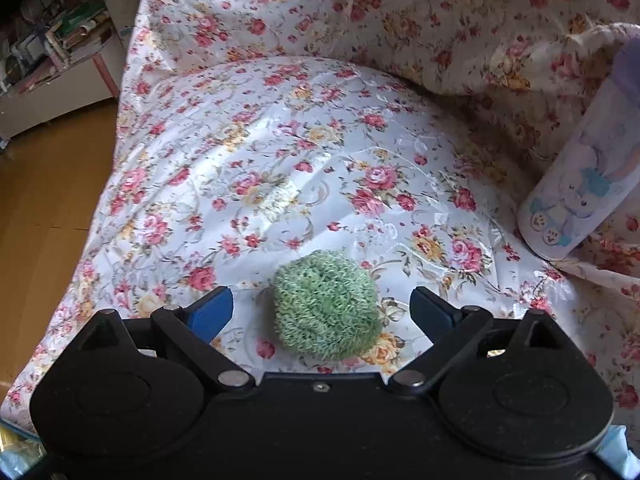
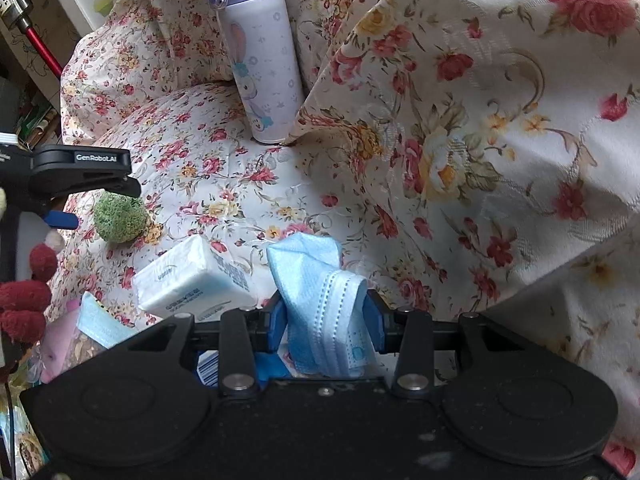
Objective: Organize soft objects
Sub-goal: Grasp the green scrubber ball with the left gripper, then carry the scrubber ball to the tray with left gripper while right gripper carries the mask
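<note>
Green fuzzy ball (image 1: 326, 306) low middle, between wide-spread left gripper (image 1: 322, 306) fingers, not pinched. Right gripper (image 2: 326, 318) squeezing blue face mask (image 2: 320, 300). Next, likely: squeeze ball gently, lift.

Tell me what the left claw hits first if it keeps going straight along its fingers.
Most likely the green scrubber ball, which sits between the open left claw fingers on the floral cover. The fingers look clear of it, though depth is unclear.

- We see open floral seat cover (image 1: 304, 152) beyond the green scrubber (image 1: 326, 306).
- The upright bottle (image 2: 262, 60) blocks the back corner.
- The tissue pack (image 2: 192, 280) and, seemingly, plush toys (image 2: 28, 300) crowd the near edge.
</note>
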Tool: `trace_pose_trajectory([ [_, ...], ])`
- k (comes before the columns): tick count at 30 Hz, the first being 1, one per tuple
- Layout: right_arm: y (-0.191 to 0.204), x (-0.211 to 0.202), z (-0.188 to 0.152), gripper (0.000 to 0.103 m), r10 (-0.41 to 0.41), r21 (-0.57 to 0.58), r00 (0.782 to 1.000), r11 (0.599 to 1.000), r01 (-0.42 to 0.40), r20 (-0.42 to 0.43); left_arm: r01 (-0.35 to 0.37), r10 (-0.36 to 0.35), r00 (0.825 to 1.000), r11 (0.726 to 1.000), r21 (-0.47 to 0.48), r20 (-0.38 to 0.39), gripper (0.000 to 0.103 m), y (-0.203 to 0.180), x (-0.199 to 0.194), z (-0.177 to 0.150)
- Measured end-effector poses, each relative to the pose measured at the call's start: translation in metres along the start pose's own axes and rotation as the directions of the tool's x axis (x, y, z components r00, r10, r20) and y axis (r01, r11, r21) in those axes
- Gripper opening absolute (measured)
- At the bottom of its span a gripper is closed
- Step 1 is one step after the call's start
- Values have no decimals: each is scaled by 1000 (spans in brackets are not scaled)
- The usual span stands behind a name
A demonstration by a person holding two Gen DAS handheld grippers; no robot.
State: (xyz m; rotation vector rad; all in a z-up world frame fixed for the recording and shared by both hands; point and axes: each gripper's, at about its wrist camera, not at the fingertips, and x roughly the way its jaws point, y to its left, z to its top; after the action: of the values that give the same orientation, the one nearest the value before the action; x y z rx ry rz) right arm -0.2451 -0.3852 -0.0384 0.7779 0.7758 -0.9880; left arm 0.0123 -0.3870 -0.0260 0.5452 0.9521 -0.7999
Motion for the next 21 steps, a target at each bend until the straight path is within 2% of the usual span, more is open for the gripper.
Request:
trace_pose_trajectory([
  [2,-1,0,0,40,0,1,1000,1000,0,0,9,-9,1000,1000,9,-3,88,-1,4,1],
  [3,-1,0,0,40,-1,2,1000,1000,1,0,12,-12,1000,1000,16,-2,76,-2,6,1],
  [4,-1,0,0,40,-2,4,1000,1000,2,1,15,-15,1000,1000,21,-3,69,-2,8,2],
  [5,-2,0,0,40,-2,8,1000,1000,2,2,24,-24,1000,999,27,-9,54,-2,9,2],
  [6,-2,0,0,40,-2,11,1000,1000,2,2,33,-32,999,999,29,-19,52,-2,12,1],
  [12,-6,-1,1,40,-3,28,1000,1000,3,3,40,-40,999,999,35,5,51,-1,-1,-5],
  [21,-4,-5,0,40,-12,18,1000,1000,12,25,65,-70,995,996,63,72,51,-1,-69,-28],
])
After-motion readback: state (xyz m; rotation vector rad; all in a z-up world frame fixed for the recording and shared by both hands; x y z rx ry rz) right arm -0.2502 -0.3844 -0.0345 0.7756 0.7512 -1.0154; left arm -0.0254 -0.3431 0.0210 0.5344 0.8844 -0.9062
